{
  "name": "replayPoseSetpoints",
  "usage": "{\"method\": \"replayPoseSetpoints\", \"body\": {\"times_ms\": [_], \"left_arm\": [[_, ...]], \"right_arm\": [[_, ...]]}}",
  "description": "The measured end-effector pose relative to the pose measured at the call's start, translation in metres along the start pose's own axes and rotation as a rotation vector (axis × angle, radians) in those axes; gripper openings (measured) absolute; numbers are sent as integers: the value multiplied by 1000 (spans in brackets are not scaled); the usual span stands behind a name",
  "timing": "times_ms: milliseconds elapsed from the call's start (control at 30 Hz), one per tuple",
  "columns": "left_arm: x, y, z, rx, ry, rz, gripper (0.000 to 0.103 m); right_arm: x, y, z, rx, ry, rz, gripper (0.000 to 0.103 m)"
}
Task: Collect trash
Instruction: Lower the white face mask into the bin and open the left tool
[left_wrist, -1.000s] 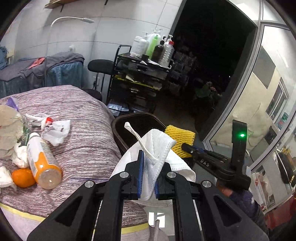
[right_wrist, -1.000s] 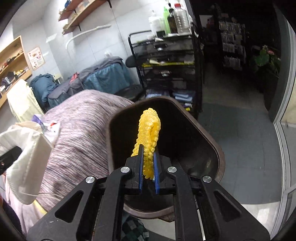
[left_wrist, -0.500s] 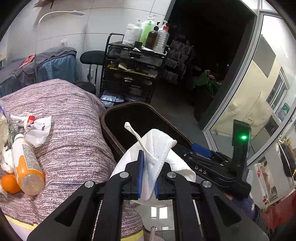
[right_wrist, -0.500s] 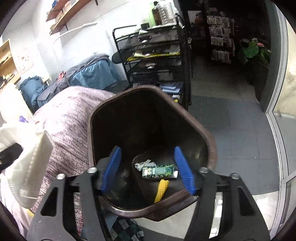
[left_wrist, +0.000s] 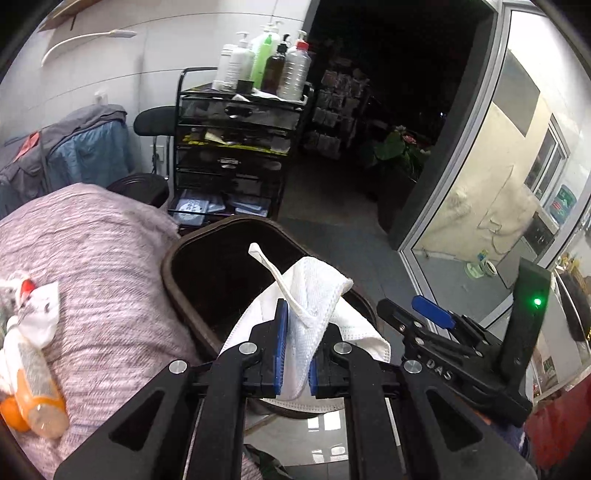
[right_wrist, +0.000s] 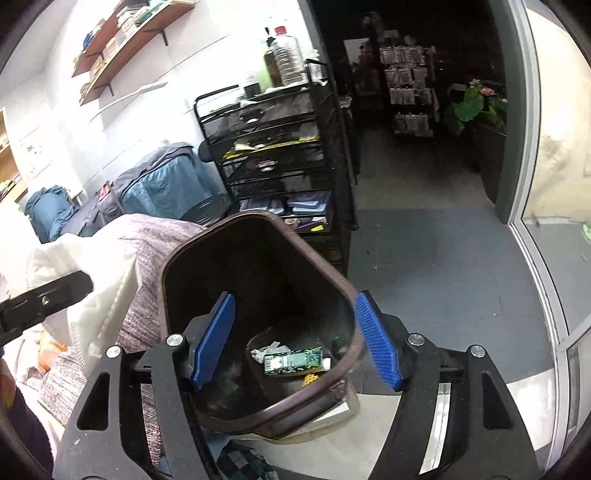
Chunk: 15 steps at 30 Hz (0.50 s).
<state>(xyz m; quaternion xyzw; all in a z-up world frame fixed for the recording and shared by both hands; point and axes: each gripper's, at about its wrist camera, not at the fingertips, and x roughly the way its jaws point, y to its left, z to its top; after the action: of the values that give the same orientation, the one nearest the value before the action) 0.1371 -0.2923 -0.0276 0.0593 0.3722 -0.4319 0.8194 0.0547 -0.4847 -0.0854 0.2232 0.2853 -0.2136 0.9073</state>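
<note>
Above bin (left_wrist: 177, 258), left claw (left_wrist: 294, 354) clamping mask (left_wrist: 314, 295); right claw (right_wrist: 293, 341) wide, empty. Risks snagging strap (6 o'clock rim), missing.

Woven white mask (left_wrist: 314, 295), ribbed fingers (right_wrist: 376, 339)

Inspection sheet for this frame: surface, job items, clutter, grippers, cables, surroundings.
Surface: striped purple cloth covers the work surface.
Job's things: white face mask clamped above the brown trash bin; bin bottom holds a green wrapper, crumpled scraps and a yellow foam net.
Clutter: orange-capped bottle, orange fruit and crumpled tissue on the cloth.
Grippers: left gripper shut on the mask; right gripper open, empty, over the bin.
Cables: nothing seen.
Surroundings: black wire cart topped with bottles, wall shelves, potted plant, glass door.
</note>
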Motion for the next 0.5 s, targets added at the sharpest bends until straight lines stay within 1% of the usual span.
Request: {"method": "replayPoseSetpoints", "body": {"times_ms": [367, 500], "left_arm": [[43, -12, 9, 30, 78, -1, 10], [55, -10, 10, 20, 106, -1, 10]], "right_arm": [[-2, -24, 3, 42, -5, -48, 68], [-1, -26, 3, 45, -3, -52, 68]]}}
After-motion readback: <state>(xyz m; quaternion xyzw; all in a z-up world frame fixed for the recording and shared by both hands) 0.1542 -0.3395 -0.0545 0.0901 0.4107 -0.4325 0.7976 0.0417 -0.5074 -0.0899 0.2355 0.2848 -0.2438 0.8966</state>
